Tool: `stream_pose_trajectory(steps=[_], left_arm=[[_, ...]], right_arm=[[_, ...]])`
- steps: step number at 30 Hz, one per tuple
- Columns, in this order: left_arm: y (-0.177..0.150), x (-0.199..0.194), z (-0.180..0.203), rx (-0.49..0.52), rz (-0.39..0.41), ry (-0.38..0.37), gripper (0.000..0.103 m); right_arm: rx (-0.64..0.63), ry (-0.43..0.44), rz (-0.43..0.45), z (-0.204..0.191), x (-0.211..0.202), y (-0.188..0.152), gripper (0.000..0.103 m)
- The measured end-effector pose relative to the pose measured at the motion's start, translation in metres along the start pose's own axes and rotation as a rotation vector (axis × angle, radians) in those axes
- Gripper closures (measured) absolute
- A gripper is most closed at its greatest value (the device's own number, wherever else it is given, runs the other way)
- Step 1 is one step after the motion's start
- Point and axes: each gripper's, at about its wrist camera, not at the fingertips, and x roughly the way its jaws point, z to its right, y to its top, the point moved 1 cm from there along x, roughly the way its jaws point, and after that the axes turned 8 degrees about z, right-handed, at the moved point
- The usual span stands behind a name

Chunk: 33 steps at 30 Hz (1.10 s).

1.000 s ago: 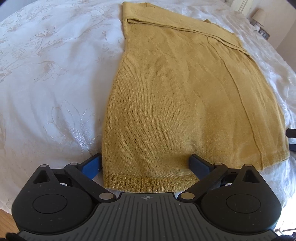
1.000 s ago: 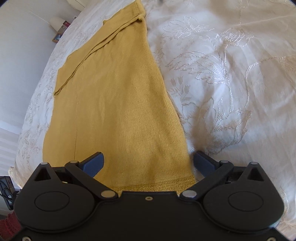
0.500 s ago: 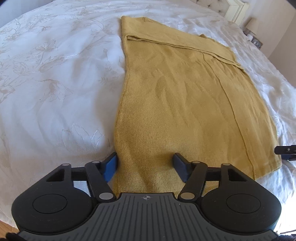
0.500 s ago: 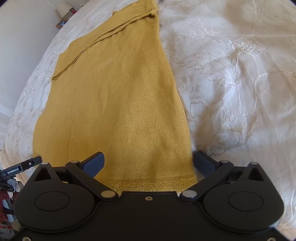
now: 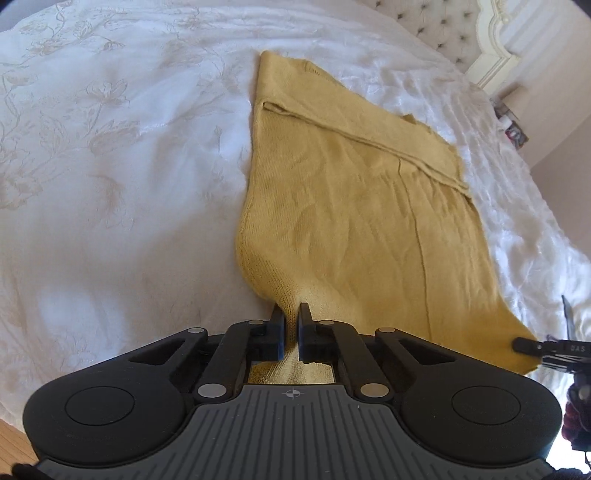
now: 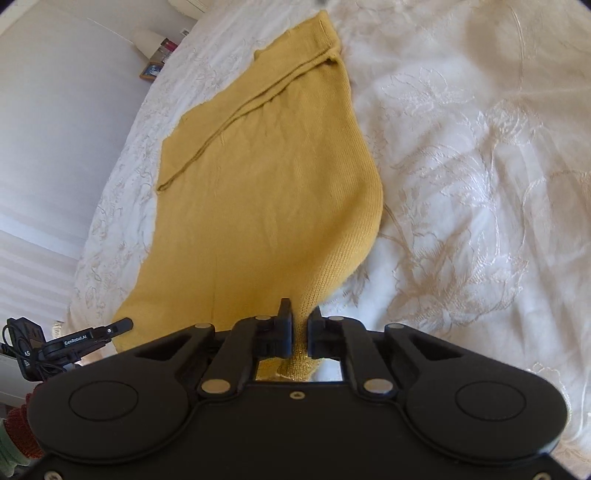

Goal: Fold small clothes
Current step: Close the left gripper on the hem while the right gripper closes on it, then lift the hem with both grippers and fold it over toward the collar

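Observation:
A mustard-yellow knit garment lies lengthwise on a white embroidered bedspread, with a sleeve folded across its far end. My left gripper is shut on the near left corner of its hem, which bunches and lifts between the fingers. My right gripper is shut on the near right corner of the same garment. The right gripper's finger shows at the right edge of the left wrist view; the left gripper shows at the lower left of the right wrist view.
The bedspread spreads wide on both sides of the garment. A tufted headboard and a bedside lamp stand at the far end. A wall runs along the bed's side. Wooden floor shows below the near bed edge.
Both grippers went from open around the hem corners to shut on them. The near hem has lifted and bunched, and both cameras have risen, showing more of the bed.

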Motion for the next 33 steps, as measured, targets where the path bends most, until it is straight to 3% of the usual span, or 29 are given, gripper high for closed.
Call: stream_pose_trajectory(steps=[10, 18, 25, 33], left_arm=[[0.078, -0.006, 0.032, -0.042, 0.162, -0.001, 0.097], [0.145, 0.029, 0.044, -0.059, 0.247, -0.028, 0.097], [0.196, 0.083, 0.038, -0.057, 0.234, -0.035, 0.097], [0.217, 0.139, 0.011, -0.099, 0.158, -0.005, 0.097]], right_arm=[[0.003, 0.126, 0.131, -0.026, 0.006, 0.081, 0.089], [-0.024, 0.153, 0.21, -0.037, 0.041, 0.158, 0.089], [0.008, 0.102, 0.236, -0.037, 0.087, 0.207, 0.089], [0.071, 0.007, 0.196, -0.024, 0.145, 0.238, 0.089]])
